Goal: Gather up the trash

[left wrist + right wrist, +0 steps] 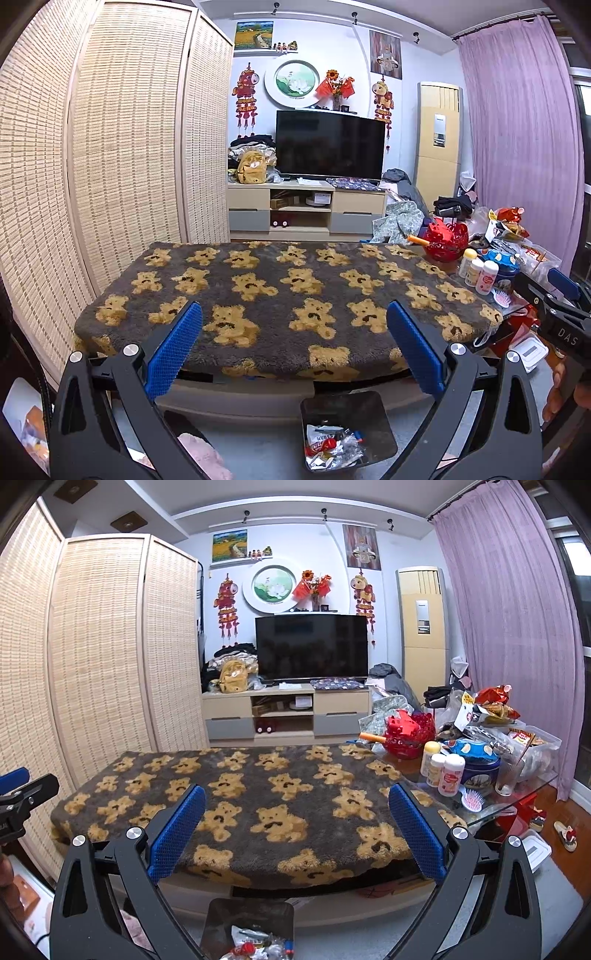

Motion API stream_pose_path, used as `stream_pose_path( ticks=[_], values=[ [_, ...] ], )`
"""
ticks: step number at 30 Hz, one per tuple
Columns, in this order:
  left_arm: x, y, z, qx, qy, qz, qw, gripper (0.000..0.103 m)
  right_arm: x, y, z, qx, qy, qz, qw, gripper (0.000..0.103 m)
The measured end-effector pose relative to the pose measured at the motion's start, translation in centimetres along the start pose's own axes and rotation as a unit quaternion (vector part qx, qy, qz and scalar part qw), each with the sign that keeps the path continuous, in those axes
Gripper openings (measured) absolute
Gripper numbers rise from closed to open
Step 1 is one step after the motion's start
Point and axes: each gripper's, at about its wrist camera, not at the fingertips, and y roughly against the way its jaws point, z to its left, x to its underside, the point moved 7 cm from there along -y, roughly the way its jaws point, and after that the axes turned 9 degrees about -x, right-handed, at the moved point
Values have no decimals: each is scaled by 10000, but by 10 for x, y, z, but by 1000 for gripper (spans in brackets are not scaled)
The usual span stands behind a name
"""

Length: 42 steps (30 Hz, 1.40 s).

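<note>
A dark square trash bin (373, 406) stands on the floor in front of the table and holds crumpled wrappers (332, 445). It also shows in the right wrist view (236, 915), with wrappers (258, 945) inside. My left gripper (294, 317) is open and empty, held above the near table edge. My right gripper (297, 801) is open and empty, also above the near edge. The right gripper shows at the right edge of the left wrist view (557, 306). The bear-patterned blanket (280, 295) covers the table and has no trash on it.
At the table's right end stand a red basket (445, 240), white bottles (478, 271), a blue tin (480, 771), a glass (508, 775), a hairbrush (472, 799) and snack bags (495, 705). A woven screen (110, 147) stands left. A TV (328, 144) is behind.
</note>
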Motion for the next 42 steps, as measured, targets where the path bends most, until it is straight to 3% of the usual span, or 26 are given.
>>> stream_pose_path(
  ticks=[42],
  values=[
    [-16,11,-3,28,44,-135,9999,95,-4,-5,6,-220,-16,52,9997,100]
  ],
)
